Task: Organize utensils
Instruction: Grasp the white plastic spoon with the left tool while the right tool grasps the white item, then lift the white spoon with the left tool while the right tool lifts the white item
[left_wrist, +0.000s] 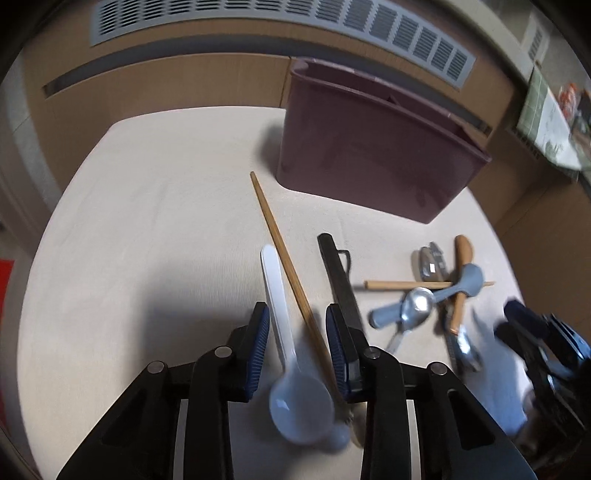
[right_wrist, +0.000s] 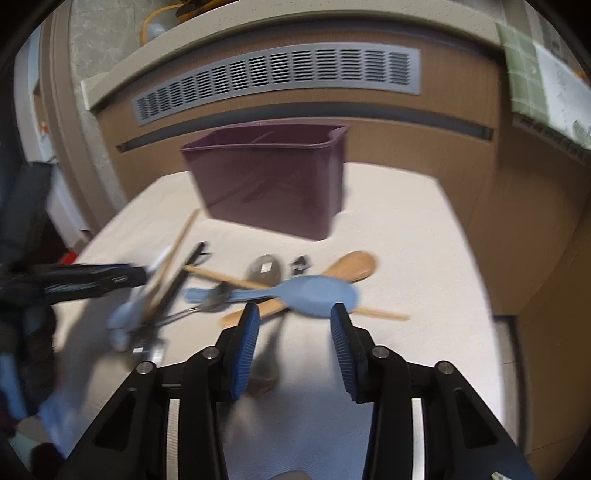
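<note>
My left gripper is open over a white plastic spoon and a wooden chopstick that lie between its fingers on the cloth. A black utensil lies just right of them. My right gripper is open just short of a blue rice paddle that lies across a wooden spoon and a second chopstick. A metal spoon lies in that pile. The purple utensil caddy stands at the back of the table; it also shows in the right wrist view.
The table has a pale cloth on it. A wooden cabinet with a grey vent stands behind it. The right gripper shows at the far right of the left wrist view. The left gripper shows at the left of the right wrist view.
</note>
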